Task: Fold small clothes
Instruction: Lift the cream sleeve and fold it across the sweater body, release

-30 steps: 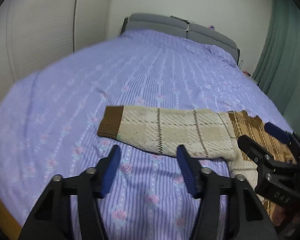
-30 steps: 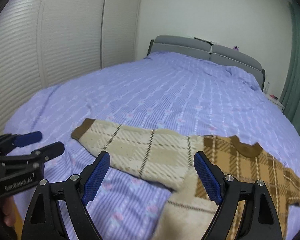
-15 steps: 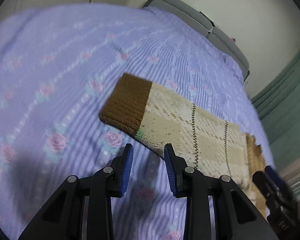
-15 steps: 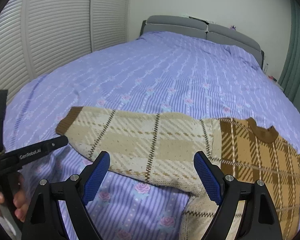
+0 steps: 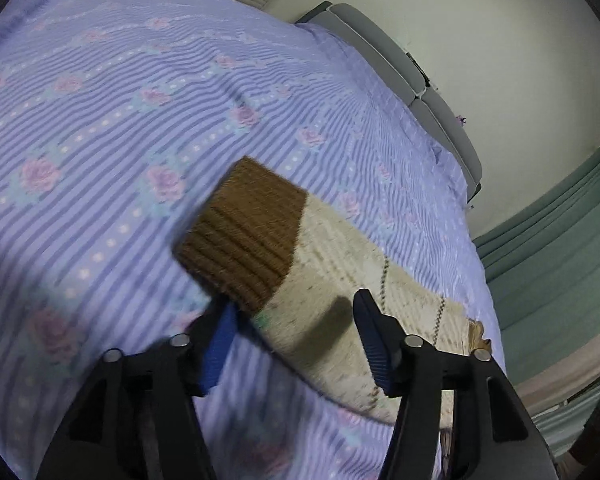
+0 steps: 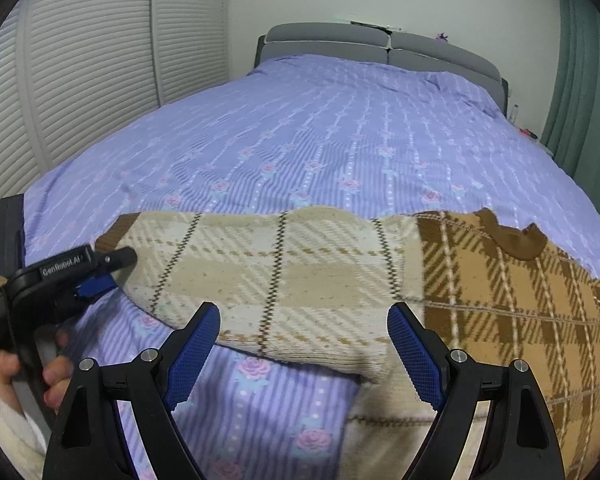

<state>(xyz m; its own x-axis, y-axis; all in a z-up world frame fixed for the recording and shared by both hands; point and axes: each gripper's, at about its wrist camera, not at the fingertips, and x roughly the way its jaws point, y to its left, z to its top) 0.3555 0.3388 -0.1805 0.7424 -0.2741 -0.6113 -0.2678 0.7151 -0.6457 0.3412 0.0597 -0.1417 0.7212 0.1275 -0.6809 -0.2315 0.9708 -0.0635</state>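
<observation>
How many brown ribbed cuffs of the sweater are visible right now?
1. The brown ribbed cuff ends the cream sleeve stretched across the bedspread, beside the left gripper. The sweater's other sleeve runs out of frame, so its cuff may be hidden.

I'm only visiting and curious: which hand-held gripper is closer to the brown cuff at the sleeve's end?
Left. The left hand-held gripper is open right at the brown cuff, straddling the sleeve edge. The right hand-held gripper is open farther along, near the shoulder.

Sweater [image 6: 500, 300] cut off at right edge; cuff [image 5: 244, 240] motion-blurred.
</observation>
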